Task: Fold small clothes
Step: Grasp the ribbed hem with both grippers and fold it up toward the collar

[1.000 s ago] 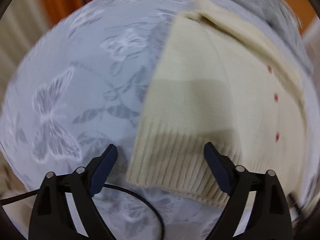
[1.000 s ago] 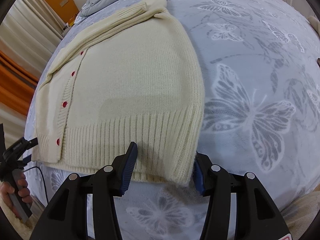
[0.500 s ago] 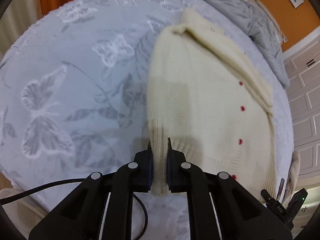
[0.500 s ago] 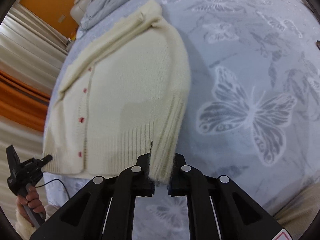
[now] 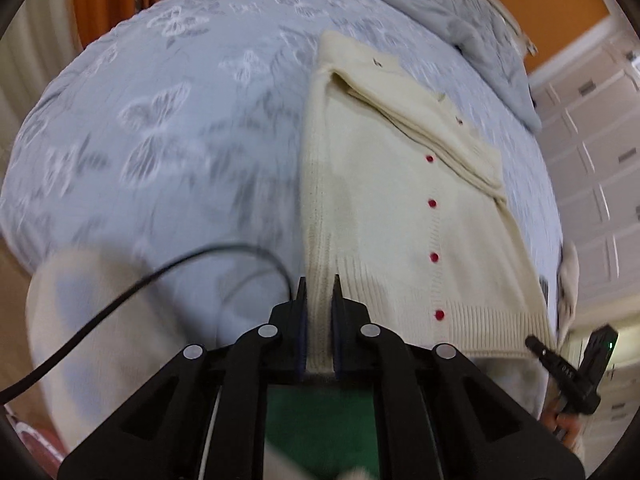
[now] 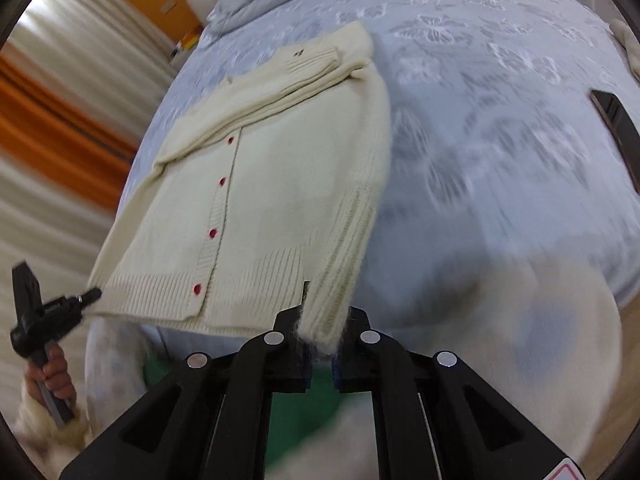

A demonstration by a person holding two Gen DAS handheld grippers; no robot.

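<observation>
The pale blue butterfly-print bedspread (image 5: 168,128) has the cream knit cardigan with red buttons (image 5: 400,216) lying flat on it; left gripper (image 5: 319,304) is clamped on one hem corner; right gripper (image 6: 323,320) pinches the other.

Cream red-buttoned cardigan (image 5: 400,216) lies flat, sleeve seemingly folded.

bedspread (image 6: 500,184) motion-blurred, dark flat object (image 6: 618,128) cut off at edge
</observation>
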